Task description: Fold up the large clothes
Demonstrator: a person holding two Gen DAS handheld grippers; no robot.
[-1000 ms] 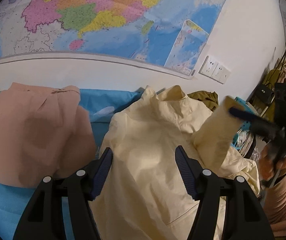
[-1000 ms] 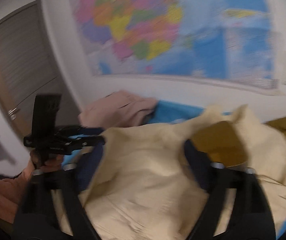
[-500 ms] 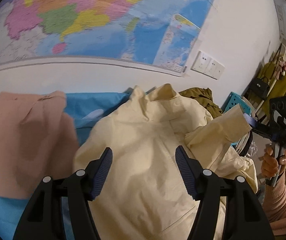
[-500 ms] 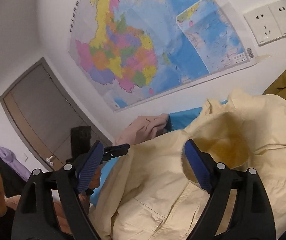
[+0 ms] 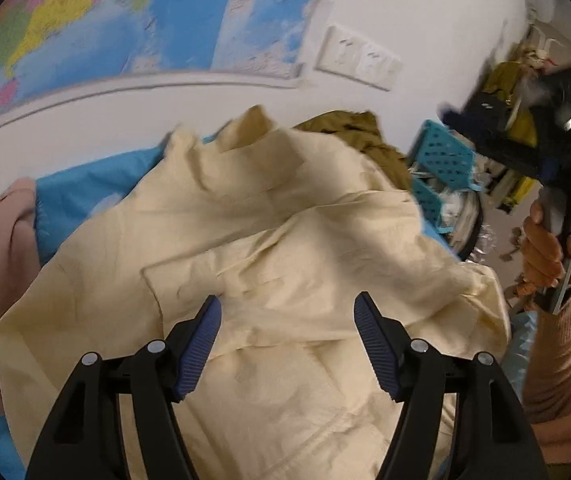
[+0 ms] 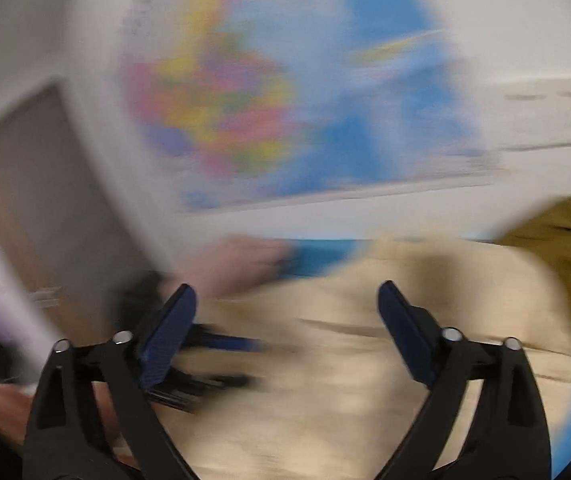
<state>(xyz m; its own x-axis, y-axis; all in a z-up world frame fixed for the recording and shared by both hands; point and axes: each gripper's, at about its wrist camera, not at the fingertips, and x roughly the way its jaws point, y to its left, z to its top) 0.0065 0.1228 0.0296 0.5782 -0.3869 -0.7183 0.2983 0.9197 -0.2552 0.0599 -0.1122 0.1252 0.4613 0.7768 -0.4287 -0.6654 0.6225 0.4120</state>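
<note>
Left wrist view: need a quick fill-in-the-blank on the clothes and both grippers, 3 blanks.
1. The cream jacket lies spread on a ____ sheet.
2. The left gripper hovers over the jacket with its jaws ____.
3. Behind the jacket, by the wall, sits an ____ garment.
The right gripper holds nothing either.

Missing words: blue; open; olive

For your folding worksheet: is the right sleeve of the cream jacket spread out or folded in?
Folded in. The sleeve lies across the cream jacket chest, released; both grippers are open and empty.
</note>
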